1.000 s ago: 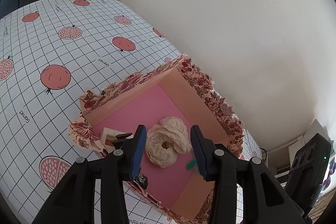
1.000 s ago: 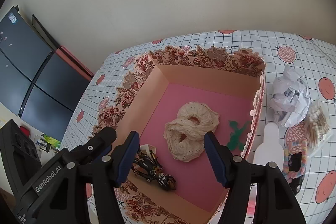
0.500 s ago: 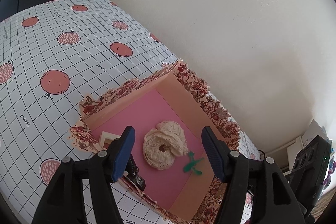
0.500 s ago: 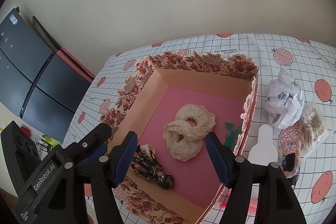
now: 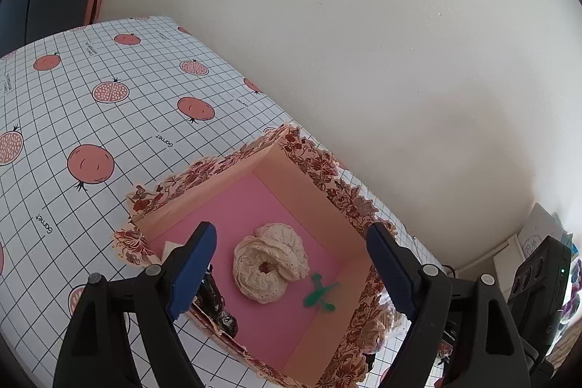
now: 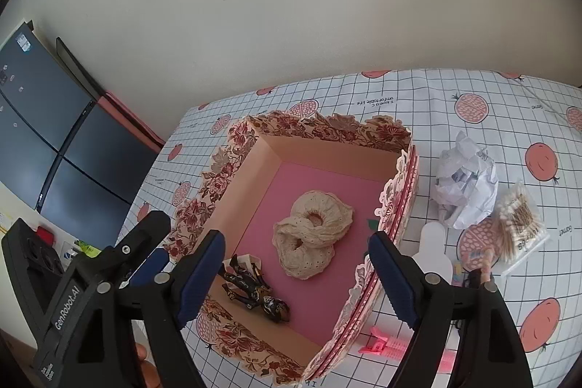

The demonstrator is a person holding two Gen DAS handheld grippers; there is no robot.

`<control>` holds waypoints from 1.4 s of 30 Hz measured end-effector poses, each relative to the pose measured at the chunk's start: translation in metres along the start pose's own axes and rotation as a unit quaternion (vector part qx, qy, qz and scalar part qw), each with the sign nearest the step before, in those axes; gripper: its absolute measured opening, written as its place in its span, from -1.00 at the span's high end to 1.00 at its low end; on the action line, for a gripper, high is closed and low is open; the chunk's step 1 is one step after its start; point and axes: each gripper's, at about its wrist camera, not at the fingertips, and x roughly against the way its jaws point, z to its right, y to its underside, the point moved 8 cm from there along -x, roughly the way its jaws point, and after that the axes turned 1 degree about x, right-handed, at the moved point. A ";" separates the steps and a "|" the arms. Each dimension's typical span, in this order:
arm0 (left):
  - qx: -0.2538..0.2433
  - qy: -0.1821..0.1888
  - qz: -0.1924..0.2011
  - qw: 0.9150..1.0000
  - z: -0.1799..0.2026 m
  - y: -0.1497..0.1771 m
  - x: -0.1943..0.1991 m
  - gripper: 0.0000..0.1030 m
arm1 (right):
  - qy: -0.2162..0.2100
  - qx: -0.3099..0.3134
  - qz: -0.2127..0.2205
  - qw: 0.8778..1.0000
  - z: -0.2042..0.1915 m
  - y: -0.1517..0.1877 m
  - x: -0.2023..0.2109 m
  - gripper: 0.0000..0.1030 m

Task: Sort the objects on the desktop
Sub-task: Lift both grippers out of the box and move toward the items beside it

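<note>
A: Nearest us, the left gripper [image 5: 291,260] and the right gripper [image 6: 296,273] are both opening, with nothing between the jaws of either. A second ago both sets of jaws stood far narrower and lower over the box; we have since lifted away.

B: So the cream lace scrunchies [image 6: 313,235] are released?

A: We judge so. They lie free on the pink floor of the floral box [image 6: 327,130], near its middle, touching neither gripper. That item counts as sorted, and both tools are free for the next one.

B: What else is in the box?

A: Dark wrapped candies [image 6: 254,290] in the near-left corner, and a small green clip [image 5: 320,291] by the right wall.

B: And outside it?

A: On the desk [image 6: 418,90], just beside the box's right wall, lies a pink hair clip [image 6: 385,346] at the near edge. Beyond it come a white flat bottle-shaped piece [image 6: 434,253], a crumpled paper ball [image 6: 465,188] and a packet of cotton swabs [image 6: 520,224]. These remain unsorted.

B: Obstacles?

A: The box's raised scalloped right wall stands between us and those items; we must clear it on each carry. The paper and swab packet touch, so one may drag the other.
</note>
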 end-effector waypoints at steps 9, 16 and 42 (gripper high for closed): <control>-0.024 0.000 0.019 1.000 0.019 0.003 0.005 -0.79 | 0.003 -0.006 0.016 1.000 0.015 -0.007 0.025 -0.97; -0.052 -0.013 0.031 0.998 0.035 0.007 0.009 -0.79 | 0.009 -0.011 0.029 0.999 0.033 -0.012 0.047 -1.00; -0.145 -0.006 0.091 0.985 0.144 0.053 0.041 -1.00 | 0.047 0.001 0.155 0.987 0.102 -0.045 0.194 -1.00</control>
